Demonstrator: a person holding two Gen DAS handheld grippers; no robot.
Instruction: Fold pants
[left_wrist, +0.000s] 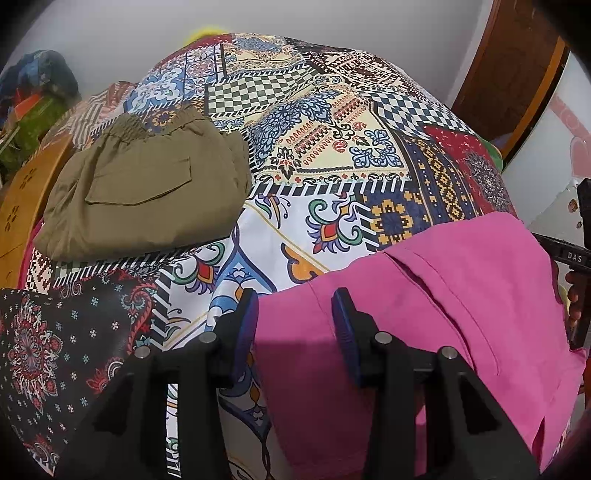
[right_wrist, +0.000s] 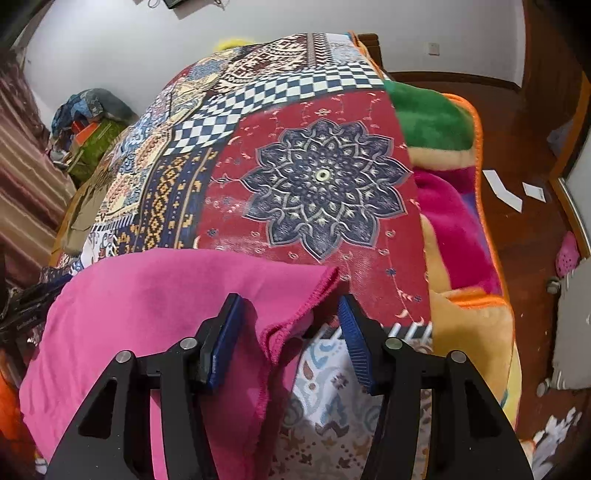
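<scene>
Pink pants (left_wrist: 461, 295) lie on the patterned bedspread (left_wrist: 314, 147) at the near right of the bed. My left gripper (left_wrist: 295, 314) is open, its jaws standing astride the pants' left edge. In the right wrist view the pink pants (right_wrist: 166, 295) lie across the near side. My right gripper (right_wrist: 291, 325) is open, with the hemmed corner of the pants (right_wrist: 295, 317) between its jaws. Folded olive pants (left_wrist: 147, 188) lie at the far left of the bed.
A wooden footboard (left_wrist: 22, 206) borders the bed on the left. A fleece blanket (right_wrist: 454, 206) hangs over the bed's right side above a wooden floor (right_wrist: 535, 147) with paper scraps. Clutter (right_wrist: 88, 125) sits by the far wall.
</scene>
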